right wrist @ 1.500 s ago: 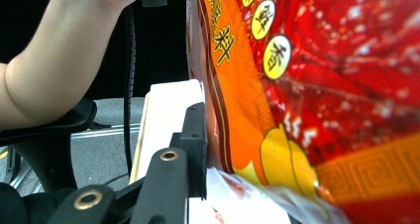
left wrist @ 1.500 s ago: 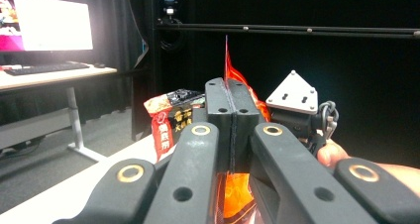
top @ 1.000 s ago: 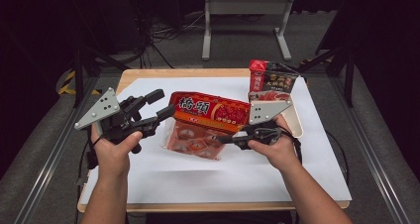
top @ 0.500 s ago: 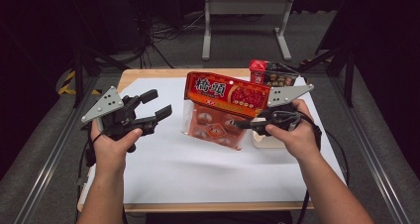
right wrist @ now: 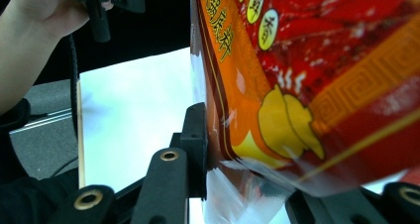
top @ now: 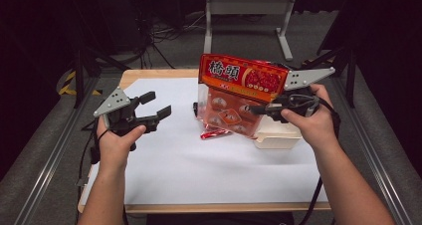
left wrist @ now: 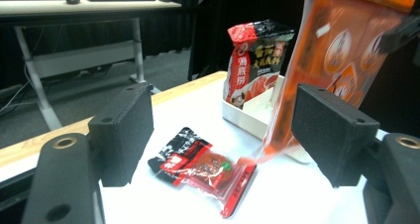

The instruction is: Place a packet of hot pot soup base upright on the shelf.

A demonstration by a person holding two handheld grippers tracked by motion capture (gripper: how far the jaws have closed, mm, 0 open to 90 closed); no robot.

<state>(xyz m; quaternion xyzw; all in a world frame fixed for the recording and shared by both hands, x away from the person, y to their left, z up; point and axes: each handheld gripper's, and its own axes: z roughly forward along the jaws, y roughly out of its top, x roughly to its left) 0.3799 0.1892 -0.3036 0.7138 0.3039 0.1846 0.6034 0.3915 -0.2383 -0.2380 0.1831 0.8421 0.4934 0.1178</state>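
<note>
Your right gripper (top: 259,109) clamps the orange snack bag (top: 239,93) by its edge, holding it upright above the bench (top: 164,185) (beside the white tray (top: 276,138)). Your left gripper (top: 157,105), jaws just opening, holds nothing, well apart from the bag.

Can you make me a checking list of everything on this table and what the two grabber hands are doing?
Surface: white sheet over a wooden table.
Job's things: big red-orange bag, lifted; small sachet lying flat.
Clutter: white tray holding a dark red pouch.
Grippers: right gripper clamps the big bag; left gripper open, fingers just opening, nothing between.
Cables: black cable trails beside the right forearm.
Surroundings: dark room, grey stand.
</note>
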